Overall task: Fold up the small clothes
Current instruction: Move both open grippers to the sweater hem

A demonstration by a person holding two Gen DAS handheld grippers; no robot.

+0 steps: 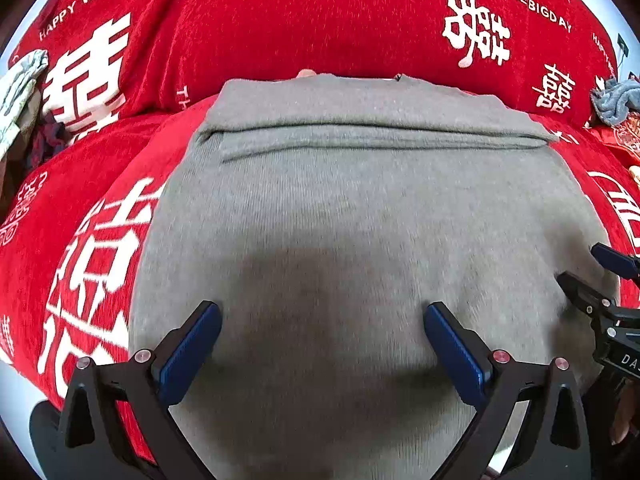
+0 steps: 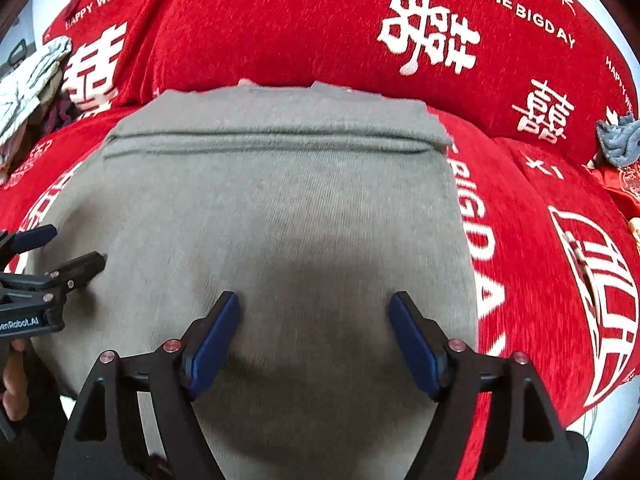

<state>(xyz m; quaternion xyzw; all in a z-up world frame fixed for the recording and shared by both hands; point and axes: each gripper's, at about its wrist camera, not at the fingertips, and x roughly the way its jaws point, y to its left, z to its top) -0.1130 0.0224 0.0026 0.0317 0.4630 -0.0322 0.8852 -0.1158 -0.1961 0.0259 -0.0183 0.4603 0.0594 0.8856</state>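
A grey knit garment (image 1: 360,208) lies flat on a red sofa cover, its far end folded over into a band (image 1: 360,120). It also shows in the right wrist view (image 2: 272,208). My left gripper (image 1: 322,316) is open, fingers spread just above the garment's near part, holding nothing. My right gripper (image 2: 314,308) is open over the garment's near right part, empty. Each gripper shows at the edge of the other's view: the right one (image 1: 592,276) and the left one (image 2: 60,248).
The red cover (image 1: 280,20) with white lettering drapes seat and backrest. A pale crumpled cloth pile (image 1: 20,88) lies at far left, a blue-grey cloth (image 1: 616,100) at far right. A hand (image 2: 14,384) holds the left gripper.
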